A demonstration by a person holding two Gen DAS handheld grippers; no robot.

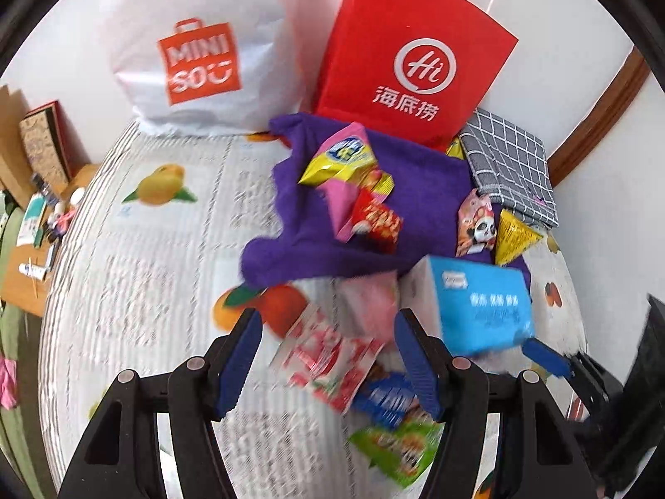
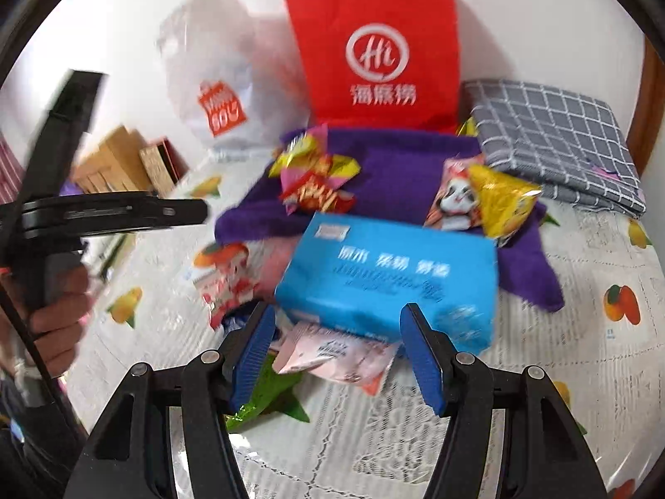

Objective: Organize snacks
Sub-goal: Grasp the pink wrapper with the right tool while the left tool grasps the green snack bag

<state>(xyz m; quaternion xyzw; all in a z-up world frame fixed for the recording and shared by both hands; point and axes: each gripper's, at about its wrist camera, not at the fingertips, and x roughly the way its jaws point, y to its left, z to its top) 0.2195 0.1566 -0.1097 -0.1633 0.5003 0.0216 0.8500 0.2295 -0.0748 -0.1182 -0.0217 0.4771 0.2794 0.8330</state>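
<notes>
Your left gripper [image 1: 328,364] hangs released over a blurred red-and-white packet [image 1: 328,357], nothing clamped. Left of it the fruit-print tablecloth [image 1: 137,274] lies bare up to the white bag [image 1: 195,50], giving you room. Your right gripper [image 2: 338,357] is released too, over a pink packet [image 2: 336,353] tucked under the blue box [image 2: 390,274]. More snacks [image 2: 316,179] sit on the purple cloth [image 2: 399,174] before the red bag [image 2: 374,50]. A green packet [image 2: 266,399] is half hidden.
</notes>
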